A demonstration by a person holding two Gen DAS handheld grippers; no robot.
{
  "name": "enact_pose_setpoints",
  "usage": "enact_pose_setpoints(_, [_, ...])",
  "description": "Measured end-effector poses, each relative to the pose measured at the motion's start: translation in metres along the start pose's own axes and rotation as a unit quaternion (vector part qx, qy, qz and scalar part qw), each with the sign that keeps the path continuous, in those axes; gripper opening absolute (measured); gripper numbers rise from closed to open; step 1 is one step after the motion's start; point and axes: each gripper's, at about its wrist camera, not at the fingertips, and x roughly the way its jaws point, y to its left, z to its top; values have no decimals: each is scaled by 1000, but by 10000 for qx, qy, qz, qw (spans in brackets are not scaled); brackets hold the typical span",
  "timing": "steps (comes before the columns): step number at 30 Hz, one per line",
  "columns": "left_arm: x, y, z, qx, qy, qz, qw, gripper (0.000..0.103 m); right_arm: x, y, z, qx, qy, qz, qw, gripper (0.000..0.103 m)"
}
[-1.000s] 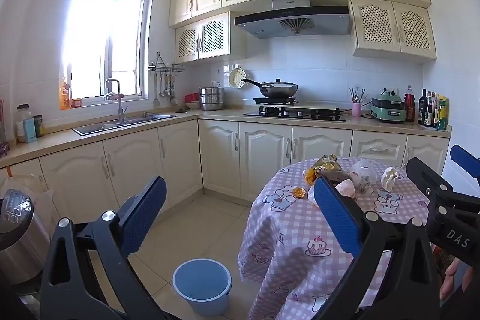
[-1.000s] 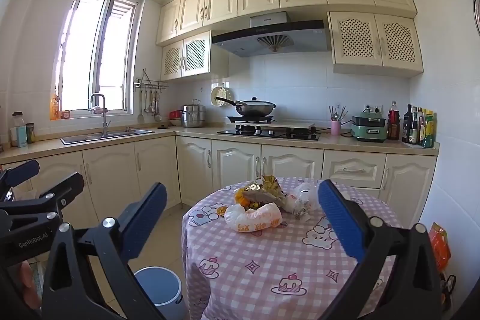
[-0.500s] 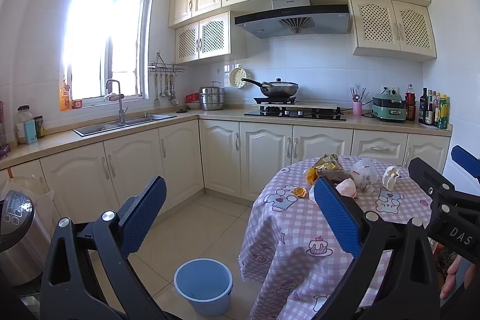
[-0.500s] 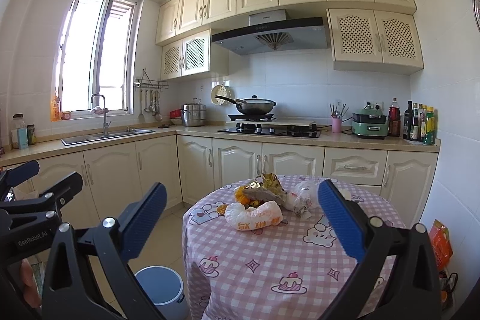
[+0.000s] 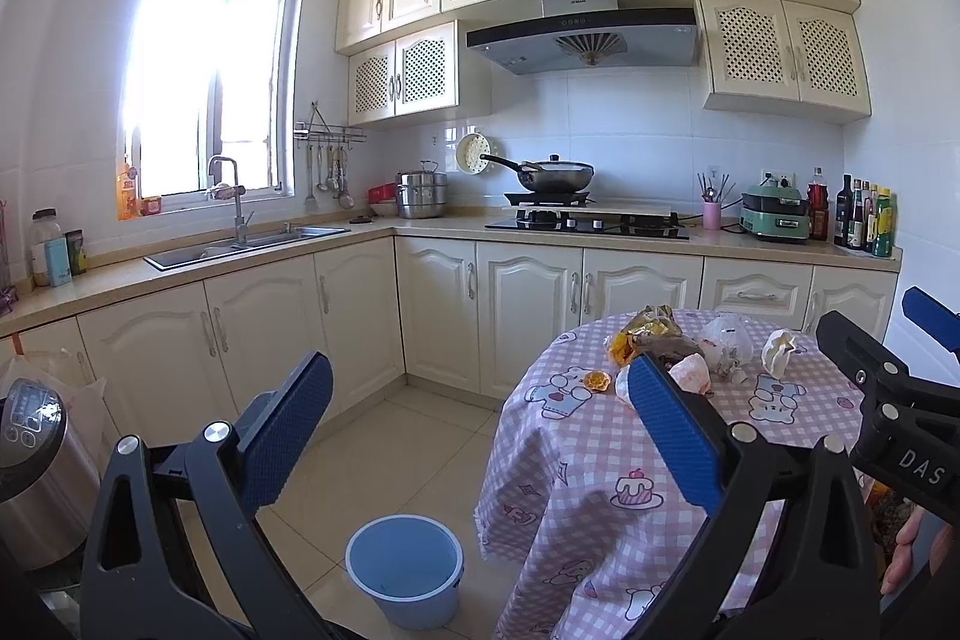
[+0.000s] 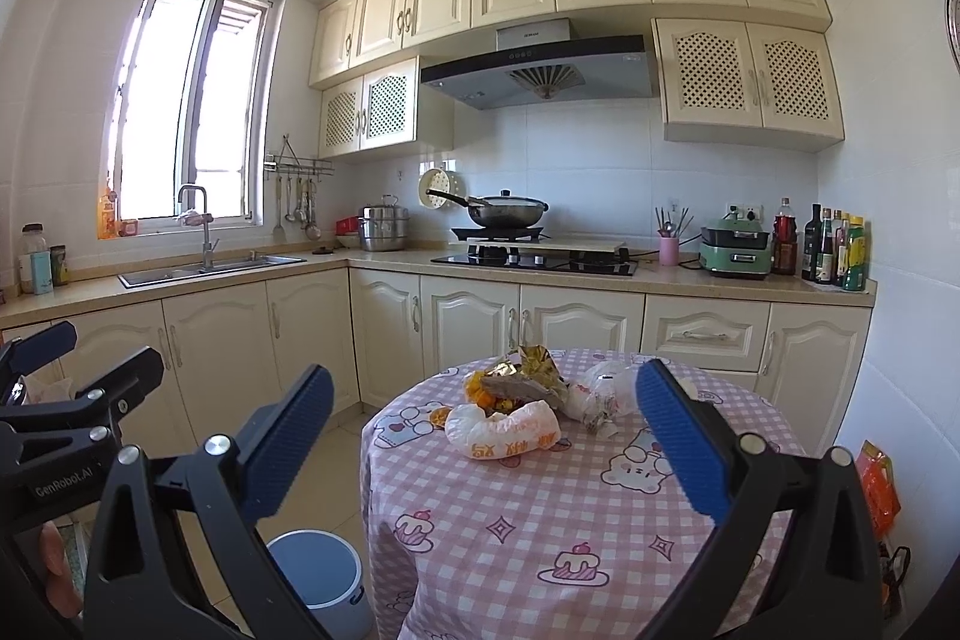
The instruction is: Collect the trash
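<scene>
Right wrist view: round table [image 6: 600, 532] under a pink checked cloth with bear and cake prints, in a kitchen with cream cabinets.

Trash, grouped at the table's far side:
- white plastic bag with orange lettering [image 6: 503, 436], crumpled, nearest item in the group;
- gold foil wrapper [image 6: 528, 370] behind it, lying over orange peel [image 6: 477, 391];
- clear plastic bag [image 6: 600, 394] just right of the wrapper, touching the pile;
- small orange scrap [image 6: 441, 415] at the left edge of the group.

Right gripper [image 6: 480, 436]: jaws wide apart, holding nothing, blue pads on either side of the pile, short of it.

Blue bucket [image 6: 318, 580]: on the tiled floor just left of the table, upright, nothing visible inside.

Left wrist view: left gripper [image 5: 474, 430], jaws wide apart, holding nothing, held left of the table over the floor. The same bucket [image 5: 405, 571] stands low between its fingers, beside the hanging cloth. A crumpled white paper [image 5: 779, 351] sits at the right of the trash group, apart from the clear bag [image 5: 726, 340]. The right gripper's black frame [image 5: 888, 400] enters from the right edge, with a person's fingers [image 5: 906, 556] below it.

Background: sink [image 5: 240, 244] under the window, wok [image 6: 507, 211] on the hob, bottles [image 6: 834, 247] at the counter's right end.
</scene>
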Motion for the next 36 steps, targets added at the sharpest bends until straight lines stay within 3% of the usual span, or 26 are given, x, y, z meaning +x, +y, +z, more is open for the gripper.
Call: enact_pose_setpoints(36, [0, 0, -1, 28, 34, -9, 10000, 95, 3, 1, -3, -34, 98, 51, 9999, 99])
